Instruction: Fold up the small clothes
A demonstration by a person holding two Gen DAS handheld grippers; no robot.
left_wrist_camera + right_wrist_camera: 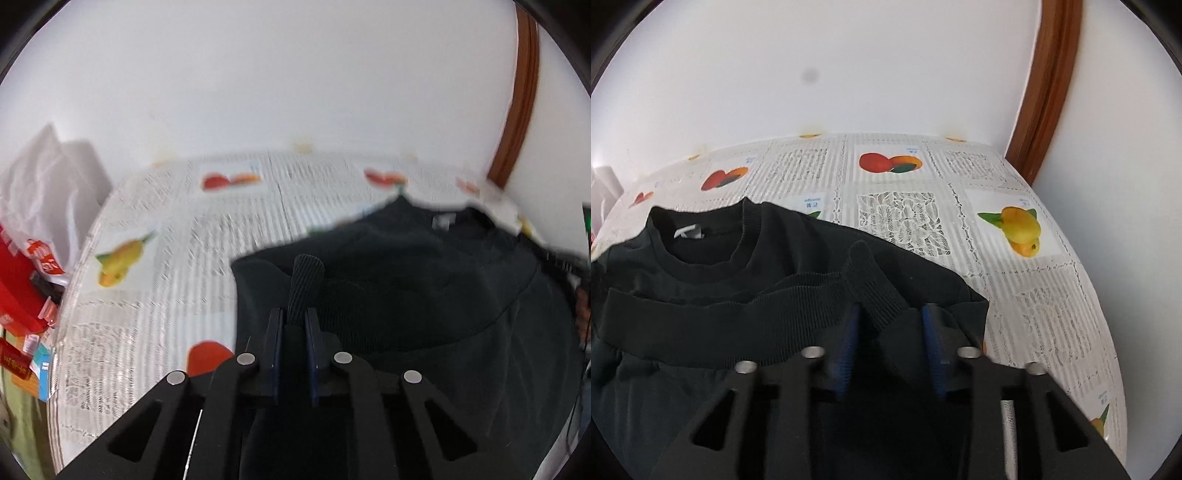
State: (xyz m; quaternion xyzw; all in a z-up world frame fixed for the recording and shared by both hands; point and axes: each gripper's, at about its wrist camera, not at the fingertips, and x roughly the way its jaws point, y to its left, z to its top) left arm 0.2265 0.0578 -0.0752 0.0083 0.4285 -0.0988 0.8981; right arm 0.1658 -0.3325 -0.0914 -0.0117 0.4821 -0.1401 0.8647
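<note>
A black sweatshirt (798, 258) lies on the table with its neck opening and white label toward the wall. Its ribbed hem (738, 314) is folded up over the body. My left gripper (293, 325) is shut on a ribbed cuff (306, 280) of the sweatshirt (424, 295), which sticks up between the fingers. My right gripper (892, 325) is open, with a ribbed cuff (875, 291) lying loose between its blue pads (932, 332) at the garment's right edge.
The table (1052, 314) wears a white lace cloth with fruit pictures and stands against a white wall. A brown wooden frame (1045, 96) rises at the right. A white plastic bag (44, 192) and red boxes (14, 295) sit at the left table edge.
</note>
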